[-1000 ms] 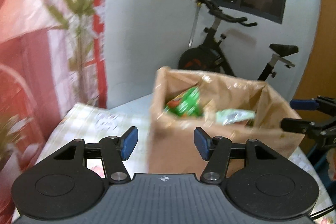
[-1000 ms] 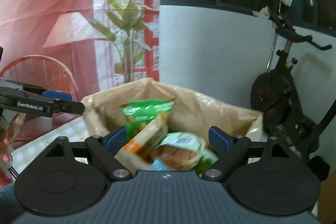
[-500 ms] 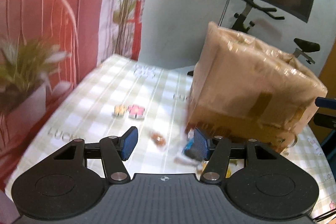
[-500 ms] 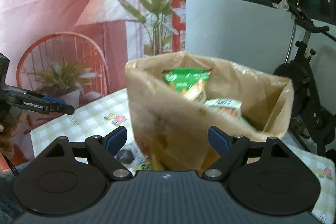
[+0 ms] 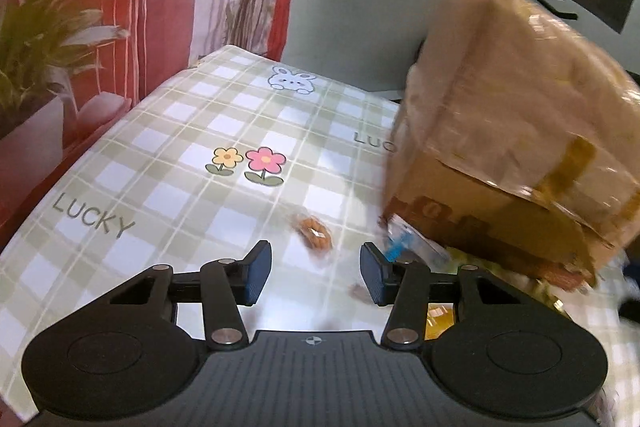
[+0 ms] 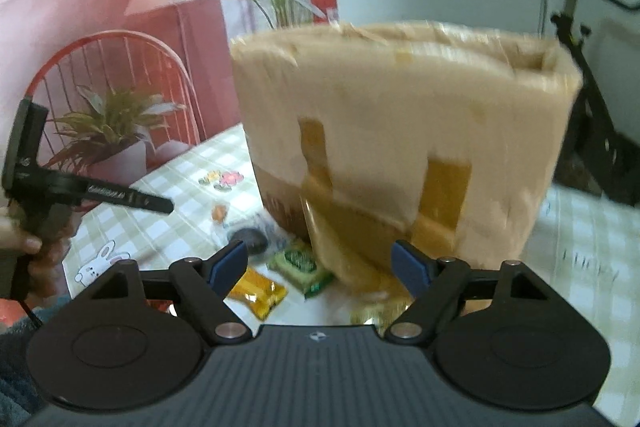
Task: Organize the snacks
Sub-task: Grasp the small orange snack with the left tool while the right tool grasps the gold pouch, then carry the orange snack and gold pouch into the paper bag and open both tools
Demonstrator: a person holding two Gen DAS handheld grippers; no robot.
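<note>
Left wrist view: the left gripper [image 5: 312, 269] hangs over the checked tablecloth [image 5: 168, 163], jaws apart with nothing gripped; they have just been closing, only bare cloth between them. A small orange-brown snack [image 5: 316, 233] lies just ahead of the pads. The cardboard box [image 5: 516, 131] stands to the right, blurred, with a blue-and-white packet [image 5: 404, 243] at its base. Right wrist view: the right gripper [image 6: 320, 265] faces the box [image 6: 400, 131], jaws apart and holding nothing, also just closing. A green packet [image 6: 302, 265], yellow packet [image 6: 258, 291] and dark round snack [image 6: 250, 239] lie on the cloth beside the box. At left a hand [image 6: 36, 247] holds the left gripper.
</note>
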